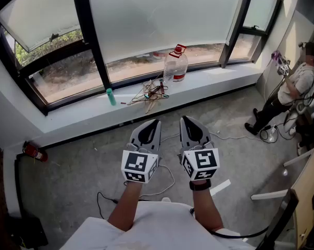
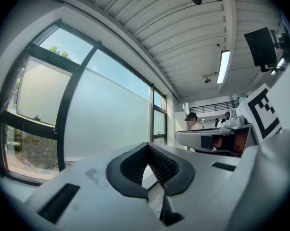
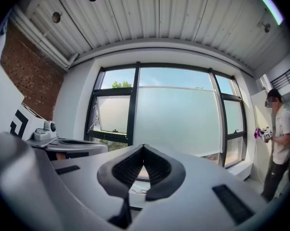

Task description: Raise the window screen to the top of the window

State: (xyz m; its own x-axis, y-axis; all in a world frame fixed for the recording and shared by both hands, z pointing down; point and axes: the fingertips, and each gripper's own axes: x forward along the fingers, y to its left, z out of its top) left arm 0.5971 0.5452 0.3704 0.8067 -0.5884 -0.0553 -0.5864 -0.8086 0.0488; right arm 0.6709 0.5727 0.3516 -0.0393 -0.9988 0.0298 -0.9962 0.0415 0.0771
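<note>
A pale translucent window screen (image 1: 162,20) hangs over the wide middle pane, its lower edge a little above the sill (image 1: 146,100). It also fills the middle pane in the right gripper view as the screen (image 3: 176,119). Both grippers are held side by side, level, well short of the window. My left gripper (image 1: 155,123) is shut with nothing in it, and its tips meet in the left gripper view (image 2: 147,146). My right gripper (image 1: 185,119) is shut and empty too, jaws touching (image 3: 143,148).
On the sill stand a clear plastic bottle (image 1: 175,64) with a red cap, a tangle of wire hangers (image 1: 154,91) and a small green tube (image 1: 111,96). A red fire extinguisher (image 1: 35,152) lies at the left wall. A person (image 1: 289,90) stands at the right. Cables cross the floor.
</note>
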